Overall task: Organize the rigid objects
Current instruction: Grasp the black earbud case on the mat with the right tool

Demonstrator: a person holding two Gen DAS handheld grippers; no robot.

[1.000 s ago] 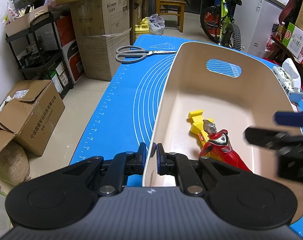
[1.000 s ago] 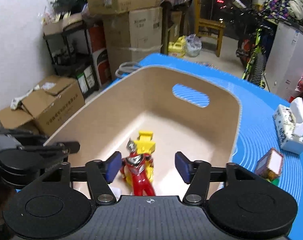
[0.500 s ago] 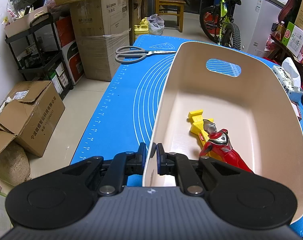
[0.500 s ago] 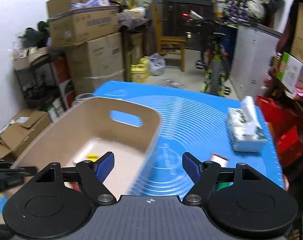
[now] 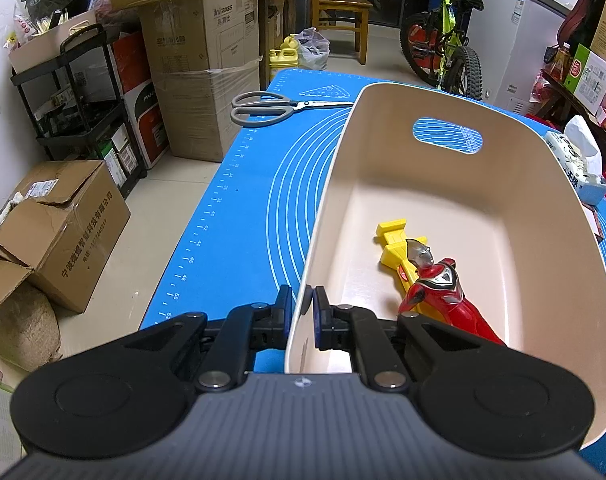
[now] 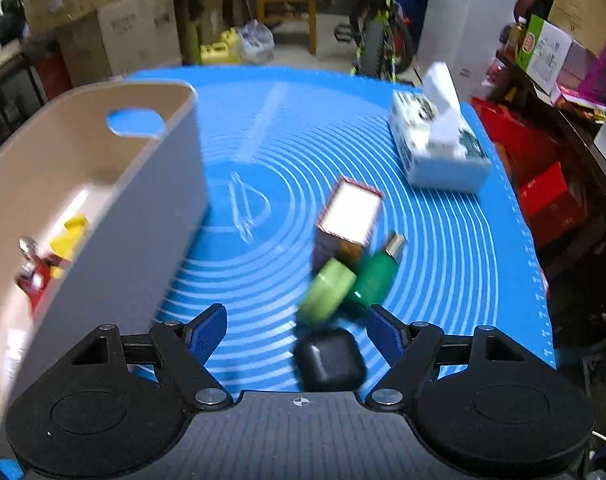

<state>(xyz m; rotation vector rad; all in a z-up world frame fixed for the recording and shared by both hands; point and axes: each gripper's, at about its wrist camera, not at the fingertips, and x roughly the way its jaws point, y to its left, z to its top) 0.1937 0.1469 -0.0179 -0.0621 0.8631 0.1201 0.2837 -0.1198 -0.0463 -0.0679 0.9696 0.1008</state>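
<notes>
Blue-padded fingers [image 6: 209, 330] of the right gripper [image 6: 299, 332] spread wide and empty, having swung away from the bin [image 6: 103, 152] to a cluster of a black case [image 6: 329, 358], green jar [image 6: 329, 290], green bottle [image 6: 377, 274] and small box [image 6: 349, 218] on the blue mat [image 6: 283, 140]. The left gripper [image 5: 302, 314] stays pinched on the bin's near rim, steadying it. The red figure [image 5: 443, 292] and yellow toy [image 5: 395, 240] already lie inside, so the cluster likely comes next.

The right gripper [image 6: 297, 330] has left the beige bin [image 6: 103, 184], where it hung over the red figure [image 6: 37, 276], and now sits above the blue mat [image 6: 443, 248]. Its jaws stand wider and empty. A black case [image 6: 329, 358], green jar [image 6: 329, 290], green bottle [image 6: 377, 272] and small box [image 6: 349, 216] lie toward 12 o'clock of it.
</notes>
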